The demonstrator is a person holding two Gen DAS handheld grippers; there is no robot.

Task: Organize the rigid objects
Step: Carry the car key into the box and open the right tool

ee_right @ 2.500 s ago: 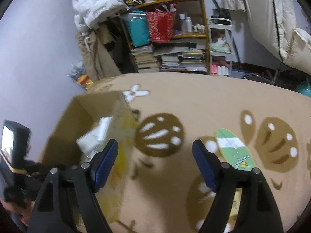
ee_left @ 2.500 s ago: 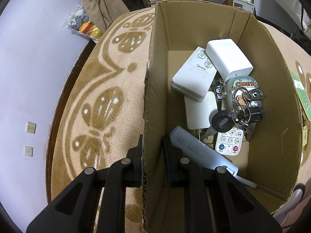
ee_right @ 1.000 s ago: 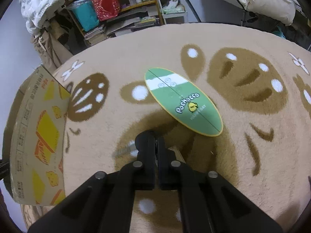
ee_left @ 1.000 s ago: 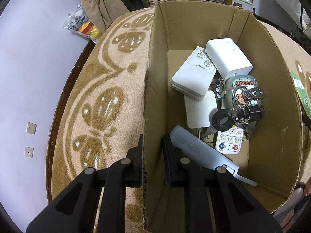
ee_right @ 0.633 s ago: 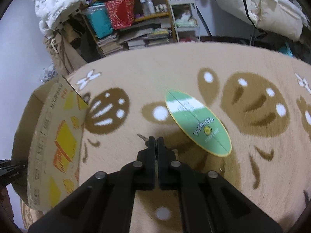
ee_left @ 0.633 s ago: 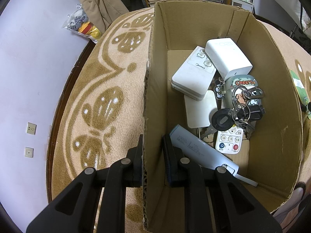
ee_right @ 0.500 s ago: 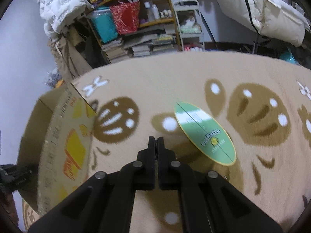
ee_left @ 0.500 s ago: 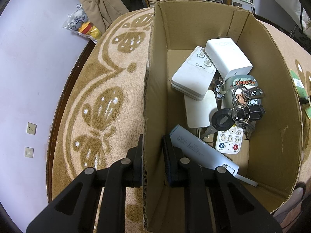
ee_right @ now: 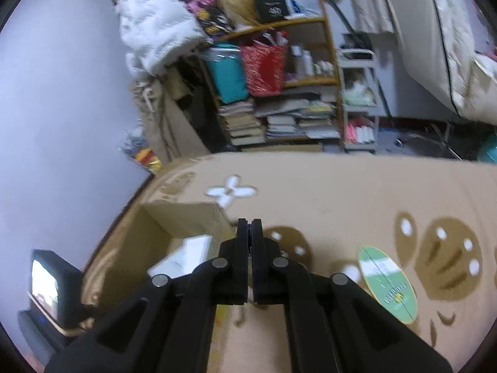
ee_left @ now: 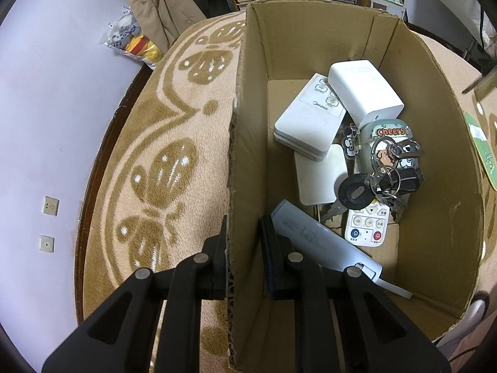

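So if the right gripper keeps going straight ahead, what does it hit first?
Probably the box: the shut right gripper points at its far corner, just above the rim. Depth is unclear in this blurred view, so it might pass over onto the rug.

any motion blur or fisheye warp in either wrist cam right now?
Left wrist: sharp, print on the remote legible; box walls bow from fisheye. Right wrist: motion blur smears the shelf and rug; only the right gripper stays crisp.

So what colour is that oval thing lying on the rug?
Green with a white band and yellow rim: the oval board, clearest in the right wrist view.
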